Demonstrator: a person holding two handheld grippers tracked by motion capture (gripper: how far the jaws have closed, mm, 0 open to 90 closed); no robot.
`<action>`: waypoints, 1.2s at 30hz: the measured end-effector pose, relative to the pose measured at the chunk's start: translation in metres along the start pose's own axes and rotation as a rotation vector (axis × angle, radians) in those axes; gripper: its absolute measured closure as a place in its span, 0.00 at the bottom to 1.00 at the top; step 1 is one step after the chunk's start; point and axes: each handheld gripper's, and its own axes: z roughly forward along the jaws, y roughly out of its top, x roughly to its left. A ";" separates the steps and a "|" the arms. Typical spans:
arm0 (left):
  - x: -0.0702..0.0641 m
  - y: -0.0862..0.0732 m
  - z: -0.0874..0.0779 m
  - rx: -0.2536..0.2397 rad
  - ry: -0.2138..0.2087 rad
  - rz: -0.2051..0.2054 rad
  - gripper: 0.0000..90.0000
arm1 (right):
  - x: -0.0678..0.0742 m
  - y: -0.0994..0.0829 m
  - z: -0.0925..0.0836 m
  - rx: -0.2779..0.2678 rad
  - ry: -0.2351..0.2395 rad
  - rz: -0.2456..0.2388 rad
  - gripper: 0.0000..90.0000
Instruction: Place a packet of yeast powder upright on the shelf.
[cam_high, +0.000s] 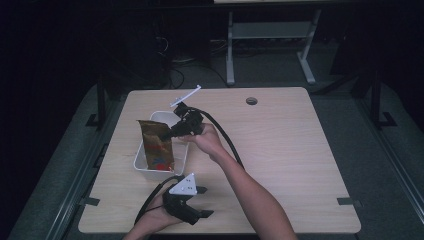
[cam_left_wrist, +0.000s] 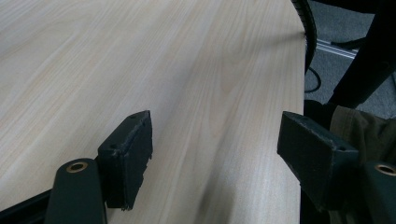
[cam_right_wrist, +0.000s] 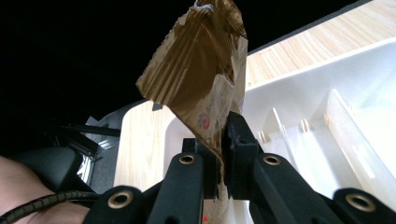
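Note:
A brown snack bag stands upright in the white bin left of the table's middle. My right gripper is shut on the bag's upper right edge. In the right gripper view the two black jaws pinch the crinkled brown foil of the bag at my right gripper, with the bin's white slotted inside behind. My left gripper rests on the table near the front edge, pointing right. Its jaws stand wide apart over bare wood at my left gripper, with nothing between them.
The light wood table has a round cable hole at the back. The right gripper's black cable runs along the forearm. A white strip lies behind the bin. Dark floor and a desk frame lie beyond.

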 end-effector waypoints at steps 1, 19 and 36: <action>0.000 0.000 0.000 0.000 0.000 0.001 0.29 | 0.000 0.000 0.001 0.002 0.000 -0.001 0.95; 0.000 0.000 0.000 -0.001 -0.002 -0.005 0.29 | -0.007 -0.012 0.011 0.016 0.006 0.012 0.94; 0.001 0.000 0.000 -0.001 -0.002 -0.005 0.29 | -0.015 -0.021 0.014 0.013 0.021 0.058 0.89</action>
